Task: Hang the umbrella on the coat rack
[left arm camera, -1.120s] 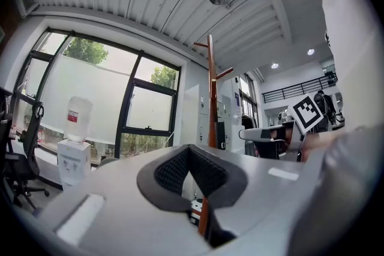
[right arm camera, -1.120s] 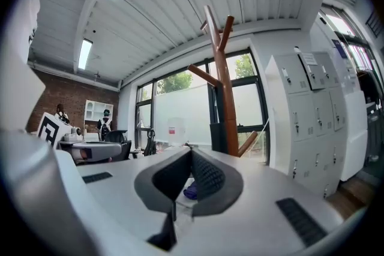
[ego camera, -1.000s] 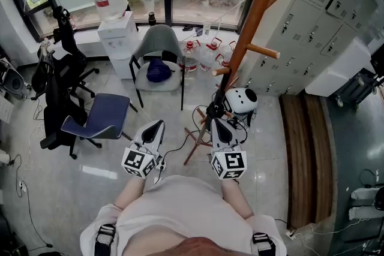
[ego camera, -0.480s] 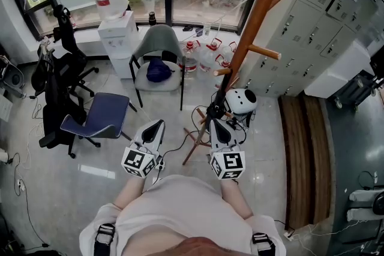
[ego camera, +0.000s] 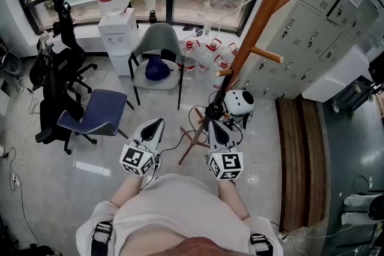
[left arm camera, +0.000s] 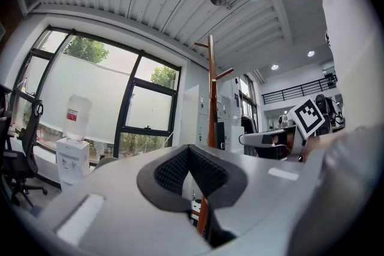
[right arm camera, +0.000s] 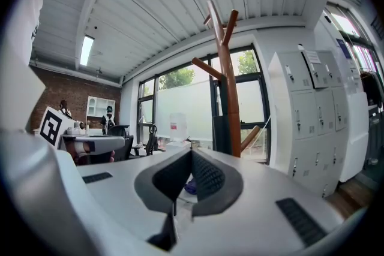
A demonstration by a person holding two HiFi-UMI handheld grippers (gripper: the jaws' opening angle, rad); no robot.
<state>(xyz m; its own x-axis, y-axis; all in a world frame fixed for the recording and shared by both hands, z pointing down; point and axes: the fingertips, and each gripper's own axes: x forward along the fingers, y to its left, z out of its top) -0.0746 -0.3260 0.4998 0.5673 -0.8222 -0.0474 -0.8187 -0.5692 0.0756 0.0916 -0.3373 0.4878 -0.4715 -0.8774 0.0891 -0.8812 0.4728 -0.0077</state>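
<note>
The wooden coat rack stands just ahead of me, with pegs at several heights. A black folded umbrella hangs from a low peg, close against the pole. It shows as a dark strip beside the pole in the right gripper view and the left gripper view. My left gripper is held level in front of my chest, shut and empty. My right gripper is beside it, just short of the umbrella's lower end, also shut with nothing in it.
A white helmet and cables lie by the rack's foot. A grey chair and a blue office chair stand to the left. A water dispenser and water bottles are at the window. Grey lockers line the right.
Only the head view has shifted slightly. Both grippers stay where they were, and the umbrella still hangs on the rack.
</note>
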